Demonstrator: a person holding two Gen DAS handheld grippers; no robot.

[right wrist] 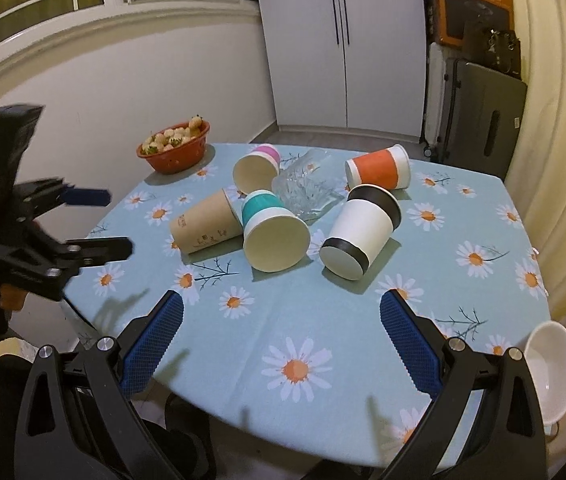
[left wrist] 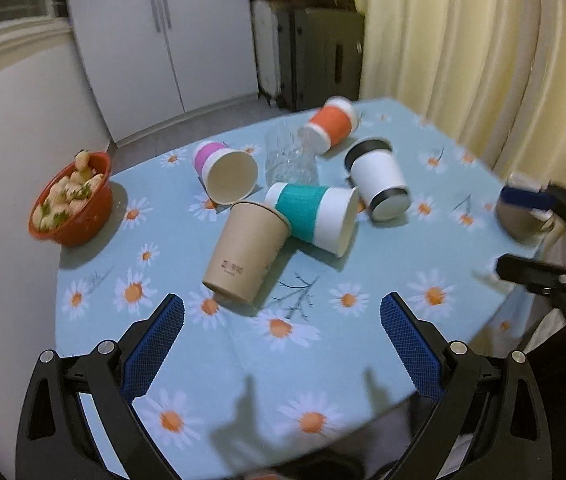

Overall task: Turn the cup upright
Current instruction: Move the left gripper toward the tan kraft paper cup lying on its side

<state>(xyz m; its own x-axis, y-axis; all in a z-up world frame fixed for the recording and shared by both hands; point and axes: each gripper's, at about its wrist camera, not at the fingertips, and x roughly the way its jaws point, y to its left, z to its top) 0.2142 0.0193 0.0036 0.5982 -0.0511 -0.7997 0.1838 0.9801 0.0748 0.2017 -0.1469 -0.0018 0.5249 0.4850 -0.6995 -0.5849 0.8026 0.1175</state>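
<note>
Several paper cups lie on their sides mid-table: a brown one (left wrist: pixel 245 254) (right wrist: pixel 205 227), a teal-banded one (left wrist: pixel 315 218) (right wrist: pixel 273 234), a white one with black bands (left wrist: pixel 379 178) (right wrist: pixel 363 232), an orange one (left wrist: pixel 331 124) (right wrist: pixel 379 168) and a pink one (left wrist: pixel 225 172) (right wrist: pixel 257 168). A clear glass (left wrist: pixel 289 158) (right wrist: pixel 305 188) lies among them. My left gripper (left wrist: pixel 282 312) (right wrist: pixel 109 220) is open and empty, just short of the brown cup. My right gripper (right wrist: pixel 282 312) (left wrist: pixel 523 232) is open and empty, short of the teal and white cups.
A red bowl of pale strawberries (left wrist: pixel 71 200) (right wrist: pixel 175 146) sits at the table's far left edge. A white bowl (right wrist: pixel 551 368) (left wrist: pixel 523 216) sits at the right edge. The daisy tablecloth (left wrist: pixel 243 360) covers the round table. Curtains hang to the right, a white cupboard behind.
</note>
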